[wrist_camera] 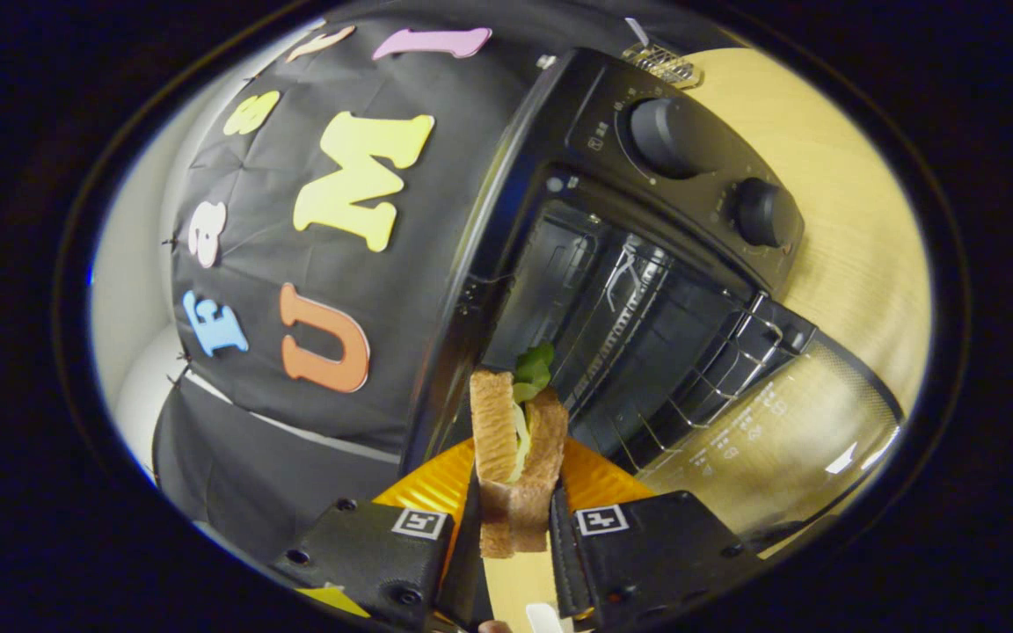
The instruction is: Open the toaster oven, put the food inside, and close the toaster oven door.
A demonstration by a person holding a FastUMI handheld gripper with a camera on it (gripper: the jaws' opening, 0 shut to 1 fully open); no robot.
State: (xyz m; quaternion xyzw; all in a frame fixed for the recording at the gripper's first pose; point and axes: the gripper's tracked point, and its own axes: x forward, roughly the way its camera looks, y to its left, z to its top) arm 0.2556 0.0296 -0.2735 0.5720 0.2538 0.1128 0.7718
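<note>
Gripper tilted — clamping sandwich before open toaster oven (door down).

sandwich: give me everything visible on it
The sandwich is two slices of toasted-looking brown bread with green leaf and a pale filling showing at the top edge. It stands on edge, clamped between the gripper fingers, above an orange plate, just ahead of the open toaster oven.

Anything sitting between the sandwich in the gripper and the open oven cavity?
In the gripper view, nothing blocks the way: the sandwich, clamped between the gripper fingers, sits just before the toaster oven opening, over an orange plate. The glass door hangs open aside.
</note>
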